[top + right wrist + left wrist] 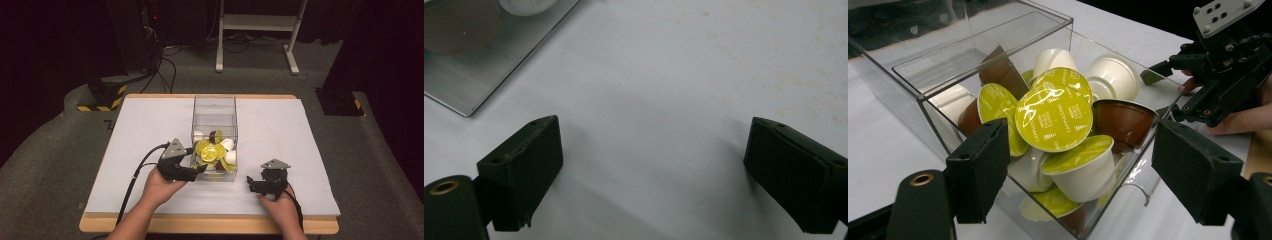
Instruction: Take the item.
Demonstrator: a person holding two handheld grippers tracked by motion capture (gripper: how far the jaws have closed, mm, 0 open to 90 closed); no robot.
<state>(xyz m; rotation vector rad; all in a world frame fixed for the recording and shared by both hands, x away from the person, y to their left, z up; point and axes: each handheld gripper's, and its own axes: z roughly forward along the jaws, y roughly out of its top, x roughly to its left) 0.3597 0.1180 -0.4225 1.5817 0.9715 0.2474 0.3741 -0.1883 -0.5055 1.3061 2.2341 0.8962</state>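
Judging from how things lie, the work is at its start: nothing is held yet. A clear plastic box (214, 131) stands at the middle of the white counter (280, 130), heaped at its near end with coffee capsules, white and brown cups with yellow-green foil lids (1053, 119). The left gripper (196, 169) is placed just beside the box's near left corner, jaws wide apart and empty. The right gripper (248, 181) is rested on the counter to the box's right, jaws likewise apart, empty. No capsule is seen outside the box.
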